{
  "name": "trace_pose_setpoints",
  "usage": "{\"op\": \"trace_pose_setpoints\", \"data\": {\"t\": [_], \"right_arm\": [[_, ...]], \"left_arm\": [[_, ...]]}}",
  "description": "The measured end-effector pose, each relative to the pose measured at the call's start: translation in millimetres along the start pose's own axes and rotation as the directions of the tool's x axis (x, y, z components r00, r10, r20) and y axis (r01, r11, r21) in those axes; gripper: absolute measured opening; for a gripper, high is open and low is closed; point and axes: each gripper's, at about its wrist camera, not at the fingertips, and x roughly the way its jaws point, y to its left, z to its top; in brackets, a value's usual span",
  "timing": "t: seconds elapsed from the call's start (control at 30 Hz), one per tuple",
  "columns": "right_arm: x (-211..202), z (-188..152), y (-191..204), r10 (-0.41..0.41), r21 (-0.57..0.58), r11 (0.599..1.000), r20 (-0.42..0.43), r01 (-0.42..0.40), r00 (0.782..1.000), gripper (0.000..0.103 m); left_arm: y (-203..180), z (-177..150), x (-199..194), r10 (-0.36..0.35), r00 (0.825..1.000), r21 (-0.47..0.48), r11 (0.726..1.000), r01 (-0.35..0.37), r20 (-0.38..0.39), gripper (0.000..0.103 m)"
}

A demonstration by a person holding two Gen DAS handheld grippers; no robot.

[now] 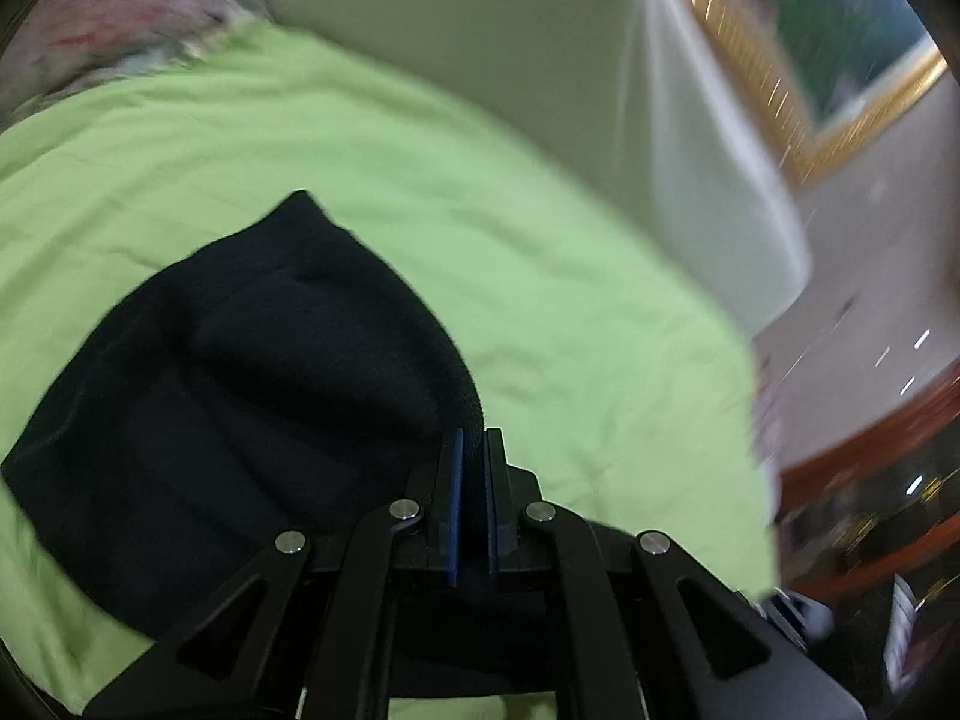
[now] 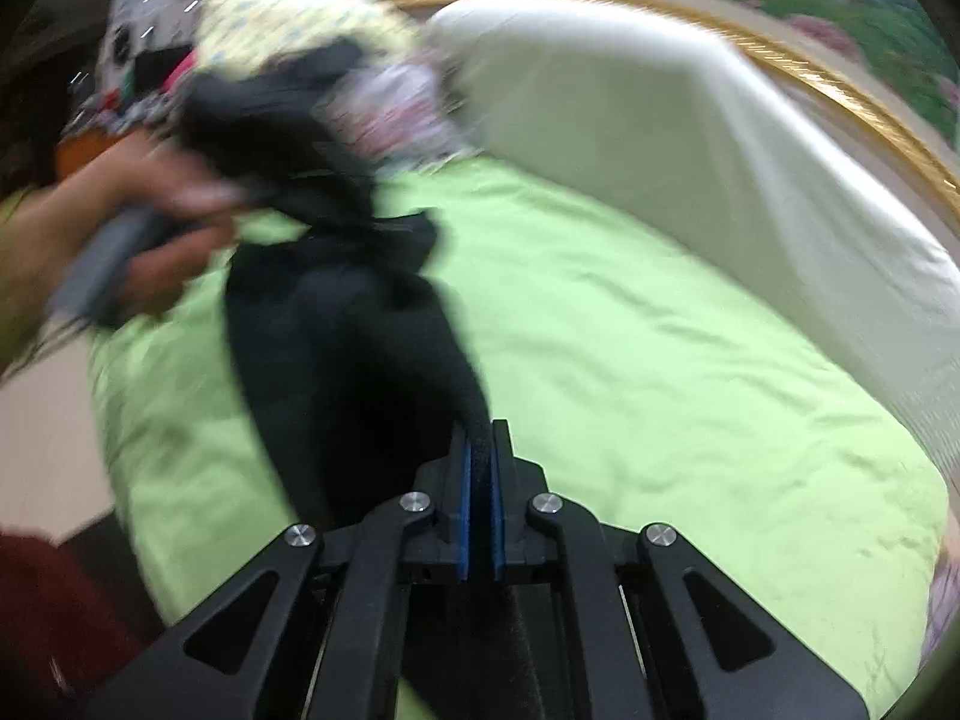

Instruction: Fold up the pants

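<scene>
The black pants [image 1: 252, 372] hang over the light green bedsheet [image 1: 540, 276]. My left gripper [image 1: 474, 450] is shut on an edge of the pants, with dark cloth pinched between its blue pads. My right gripper [image 2: 480, 450] is shut on another edge of the pants [image 2: 348, 348], which stretch up and away to the left. In the right wrist view the person's hand holds the left gripper [image 2: 288, 120] at the far end of the pants, lifted above the green bedsheet [image 2: 660, 360]. Both views are motion blurred.
A cream padded headboard [image 1: 540, 48] [image 2: 690, 138] runs along the bed's far side, with a gold-framed picture [image 1: 840, 60] behind it. Patterned pillows [image 2: 312, 24] and floral bedding [image 1: 132, 18] lie at the bed's head. A wooden cabinet [image 1: 870, 480] stands beyond the bed's edge.
</scene>
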Motion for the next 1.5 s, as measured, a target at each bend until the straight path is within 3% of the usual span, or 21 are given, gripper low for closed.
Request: {"op": "trace_pose_setpoints", "data": {"t": [0.1, 0.27, 0.37, 0.43, 0.53, 0.63, 0.7, 0.73, 0.77, 0.8, 0.83, 0.87, 0.93, 0.97, 1.07, 1.13, 1.2, 1.27, 1.33, 1.47, 1.5], "right_arm": [[5.6, -8.1, 5.5, 0.019, -0.004, 1.000, -0.001, -0.019, 1.000, 0.006], [19.4, -33.4, 34.9, 0.078, -0.046, 0.995, -0.093, -0.083, 0.993, 0.006], [26.6, -49.0, 43.6, 0.145, -0.030, 0.988, -0.150, -0.151, 0.978, 0.006], [29.8, -56.1, 48.3, 0.142, -0.060, 0.986, -0.187, -0.156, 0.972, 0.006], [38.1, -62.7, 50.8, 0.161, -0.064, 0.981, -0.253, -0.182, 0.954, 0.006], [41.1, -63.8, 39.7, 0.248, 0.028, 0.967, -0.305, -0.251, 0.919, 0.012], [35.7, -55.1, 30.4, 0.334, 0.107, 0.943, -0.297, -0.317, 0.895, 0.034], [31.1, -51.1, 25.8, 0.378, 0.143, 0.926, -0.282, -0.350, 0.882, 0.045], [24.7, -44.7, 19.5, 0.417, 0.182, 0.907, -0.253, -0.380, 0.873, 0.067], [22.9, -40.6, 18.4, 0.431, 0.198, 0.898, -0.226, -0.392, 0.873, 0.075], [22.3, -33.6, 14.0, 0.451, 0.221, 0.885, -0.195, -0.409, 0.871, 0.075], [25.1, -26.9, 9.9, 0.470, 0.249, 0.872, -0.178, -0.422, 0.865, 0.075], [38.1, -12.3, -1.8, 0.497, 0.328, 0.839, -0.137, -0.434, 0.857, 0.075], [48.7, -2.9, -11.6, 0.486, 0.374, 0.829, -0.112, -0.416, 0.867, 0.075], [83.4, 12.7, -37.5, 0.429, 0.487, 0.806, -0.092, -0.335, 0.899, 0.075], [114.7, 16.7, -51.5, 0.422, 0.561, 0.777, -0.126, -0.286, 0.898, 0.074], [140.4, 16.1, -57.9, 0.403, 0.595, 0.770, -0.171, -0.232, 0.899, 0.060], [169.4, 18.6, -57.6, 0.402, 0.593, 0.782, -0.246, -0.191, 0.882, 0.049], [190.6, 18.0, -44.2, 0.414, 0.551, 0.812, -0.313, -0.192, 0.855, 0.047], [202.5, 11.6, 5.6, 0.486, 0.417, 0.851, -0.394, -0.319, 0.780, 0.047], [201.6, 13.7, 16.0, 0.472, 0.360, 0.869, -0.404, -0.338, 0.783, 0.047]], "left_arm": [[30.1, -27.5, -18.0, -0.054, 0.998, -0.068, 0.996, 0.056, 0.040, 0.003], [73.6, -77.2, -15.9, -0.082, 0.995, -0.150, 0.985, 0.091, 0.063, 0.003], [95.8, -93.0, -8.0, -0.084, 0.995, -0.192, 0.977, 0.094, 0.063, 0.003], [98.8, -91.9, -0.7, -0.093, 0.994, -0.203, 0.974, 0.103, 0.058, 0.004], [98.4, -105.6, 2.2, -0.084, 0.996, -0.188, 0.978, 0.088, 0.031, 0.003], [108.2, -119.3, -10.1, -0.051, 0.999, -0.169, 0.984, 0.048, -0.016, 0.008], [115.6, -123.9, -27.4, -0.033, 0.999, -0.163, 0.986, 0.030, -0.017, 0.016], [119.5, -126.1, -37.1, -0.016, 1.000, -0.168, 0.986, 0.014, -0.009, 0.024], [120.6, -123.2, -43.0, -0.007, 1.000, -0.180, 0.984, 0.007, 0.001, 0.038], [125.1, -120.2, -49.6, 0.007, 1.000, -0.203, 0.979, -0.004, 0.011, 0.046], [130.7, -116.6, -54.9, 0.032, 0.999, -0.239, 0.971, -0.027, 0.019, 0.064], [139.2, -116.7, -61.5, 0.043, 0.998, -0.277, 0.960, -0.030, 0.038, 0.071], [147.4, -105.0, -66.2, 0.044, 0.997, -0.339, 0.941, -0.020, 0.063, 0.074], [155.4, -98.3, -66.4, 0.065, 0.996, -0.383, 0.923, -0.037, 0.060, 0.080], [171.1, -87.1, -56.1, 0.096, 0.995, -0.442, 0.893, -0.081, 0.010, 0.081], [175.4, -77.4, -43.9, 0.096, 0.995, -0.470, 0.878, -0.094, -0.020, 0.081], [181.7, -70.6, -37.0, 0.078, 0.997, -0.510, 0.857, -0.070, -0.006, 0.081], [173.2, -53.7, -27.2, 0.081, 0.997, -0.511, 0.856, -0.073, -0.005, 0.081], [171.9, -49.9, -19.8, 0.077, 0.997, -0.497, 0.865, -0.074, -0.013, 0.081], [165.7, -43.4, -2.6, 0.069, 0.997, -0.455, 0.887, -0.075, -0.030, 0.080], [166.4, -45.1, -0.3, 0.066, 0.998, -0.454, 0.889, -0.067, -0.018, 0.079]]}}
